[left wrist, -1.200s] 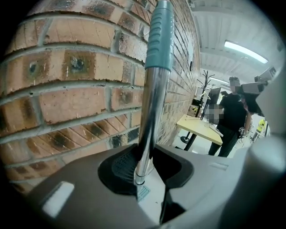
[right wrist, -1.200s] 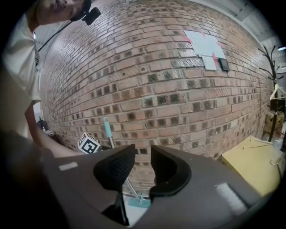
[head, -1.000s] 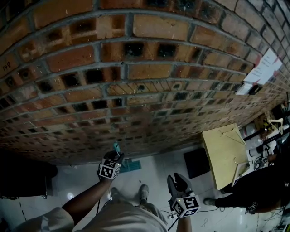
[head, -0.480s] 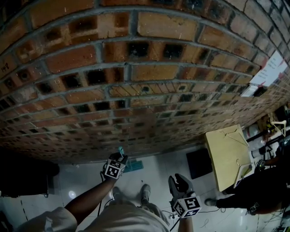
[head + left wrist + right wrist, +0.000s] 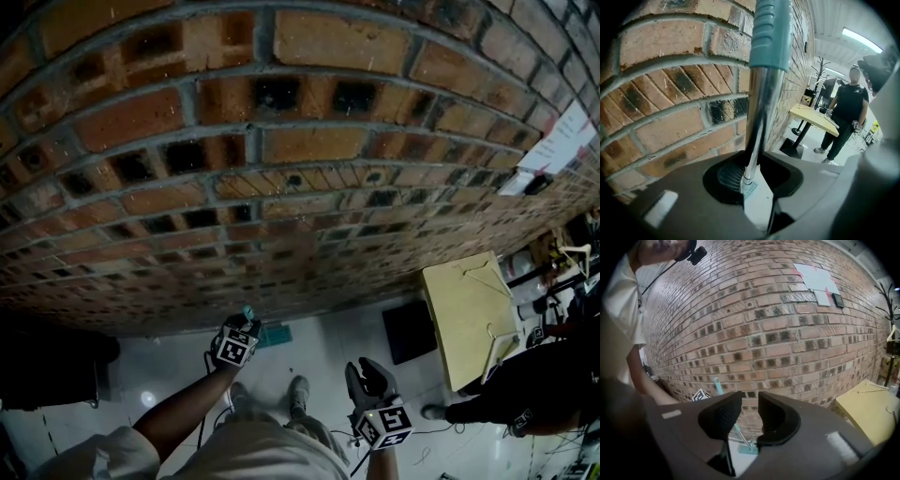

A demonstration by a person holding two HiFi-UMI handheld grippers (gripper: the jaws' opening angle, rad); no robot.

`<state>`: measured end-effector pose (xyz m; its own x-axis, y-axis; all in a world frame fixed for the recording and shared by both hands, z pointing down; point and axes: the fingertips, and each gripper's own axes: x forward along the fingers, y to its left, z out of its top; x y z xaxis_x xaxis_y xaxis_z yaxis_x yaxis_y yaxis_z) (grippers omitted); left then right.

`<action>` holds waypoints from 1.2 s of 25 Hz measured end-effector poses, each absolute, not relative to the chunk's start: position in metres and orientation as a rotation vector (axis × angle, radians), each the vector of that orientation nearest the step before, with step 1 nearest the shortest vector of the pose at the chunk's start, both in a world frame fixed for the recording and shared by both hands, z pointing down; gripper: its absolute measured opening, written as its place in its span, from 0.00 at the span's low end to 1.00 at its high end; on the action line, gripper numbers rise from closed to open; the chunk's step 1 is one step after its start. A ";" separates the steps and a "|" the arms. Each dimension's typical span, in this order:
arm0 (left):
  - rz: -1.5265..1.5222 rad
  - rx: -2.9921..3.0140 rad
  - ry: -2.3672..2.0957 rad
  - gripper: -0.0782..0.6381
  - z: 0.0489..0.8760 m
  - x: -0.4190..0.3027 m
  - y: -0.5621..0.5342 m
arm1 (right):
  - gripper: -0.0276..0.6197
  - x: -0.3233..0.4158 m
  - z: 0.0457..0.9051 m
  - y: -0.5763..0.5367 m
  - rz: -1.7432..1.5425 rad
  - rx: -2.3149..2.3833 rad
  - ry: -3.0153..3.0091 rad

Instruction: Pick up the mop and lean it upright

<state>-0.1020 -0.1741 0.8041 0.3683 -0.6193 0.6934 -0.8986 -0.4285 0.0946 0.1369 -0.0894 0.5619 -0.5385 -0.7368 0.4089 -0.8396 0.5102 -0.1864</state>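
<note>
Left gripper (image 5: 750, 180) clamps the chrome mop pole (image 5: 757, 117) below its teal ribbed sleeve (image 5: 771, 33), brick wall (image 5: 670, 93) at nine o'clock; likely light, stiff, slick, so the sleeve grips better; right gripper (image 5: 750, 413) gapes empty.

The brick wall (image 5: 300, 187) and floor (image 5: 319, 347) are viewed steeply downward from the head, with the counter (image 5: 464, 314) at four o'clock. From the left gripper view, the wall is seen very closely at ten o'clock, along the mop handle (image 5: 761, 108). From the right gripper view, set farther back, the same wall, handle and counter are taken in.
</note>
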 end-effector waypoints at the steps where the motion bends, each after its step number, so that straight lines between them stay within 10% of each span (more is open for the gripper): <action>1: 0.813 2.172 -1.309 0.28 0.806 -0.102 -0.175 | 0.21 0.137 0.563 -0.089 0.533 1.328 -2.476; 30: 0.976 2.150 -1.185 0.28 0.871 -0.099 -0.176 | 0.21 0.152 0.558 -0.082 0.538 1.424 -2.386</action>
<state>-0.0986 -0.1757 0.8712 0.3656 -0.5086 0.7795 -0.8626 -0.4997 0.0786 0.1518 -0.0822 0.5581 -0.4577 -0.7699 0.4447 -0.8862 0.4352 -0.1587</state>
